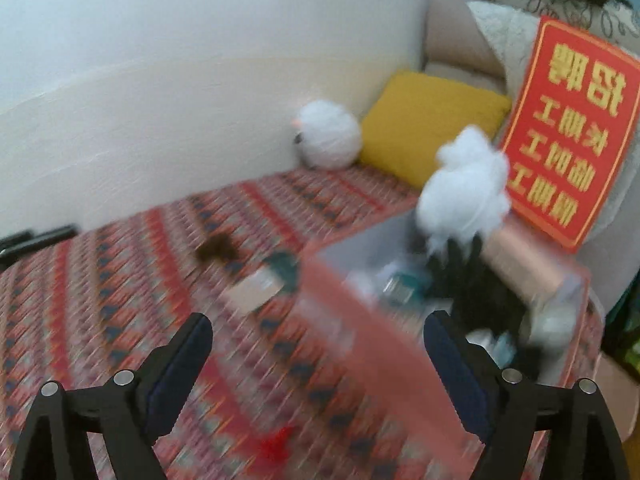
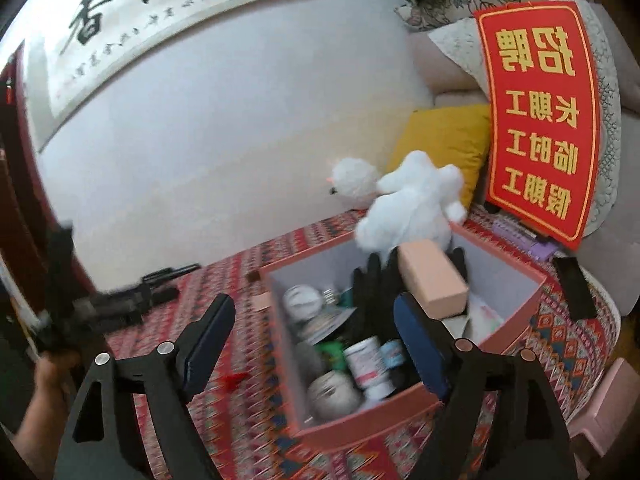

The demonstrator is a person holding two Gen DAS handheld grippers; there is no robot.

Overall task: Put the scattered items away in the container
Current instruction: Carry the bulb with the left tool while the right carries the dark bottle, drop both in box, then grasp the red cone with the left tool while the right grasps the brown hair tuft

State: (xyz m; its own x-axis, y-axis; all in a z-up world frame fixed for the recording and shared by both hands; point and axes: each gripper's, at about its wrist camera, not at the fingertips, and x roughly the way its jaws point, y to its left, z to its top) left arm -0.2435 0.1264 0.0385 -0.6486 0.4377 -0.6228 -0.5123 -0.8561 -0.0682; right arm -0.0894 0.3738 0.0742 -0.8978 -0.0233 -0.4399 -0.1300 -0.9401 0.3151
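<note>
Most of your tidying looks done. The pink box (image 2: 404, 420) sits on the patterned cloth (image 2: 240, 256) and is already well filled: a white plush toy (image 2: 408, 208) leans over its far rim, a black glove (image 2: 376, 284) and a pink block (image 2: 434, 280) stand up inside it, and lower down you can make out a white labelled bottle (image 2: 366, 362), a grey ball of yarn (image 2: 334, 394) and other small things too jumbled to name.

What is left lies on the cloth outside the box. In the left wrist view, which is badly blurred, there is a dark tuft (image 1: 218, 249) out on the cloth, a flat pale packet with a dark green end (image 1: 262, 285) just beside the box's wall, and a small red scrap (image 1: 276, 446) close to your left claw (image 1: 318, 374). The same red scrap shows in the right wrist view, just left of the box. The round white plush (image 2: 352, 180) by the wall and the yellow cushion (image 2: 444, 148) may simply belong there; you cannot tell from here.

Both claws are spread wide and hold nothing. Your right claw (image 2: 314, 346) hangs over the box's near corner, its right finger above the contents. So judge it as a few small pieces still to collect, with the red scrap the nearest.
</note>
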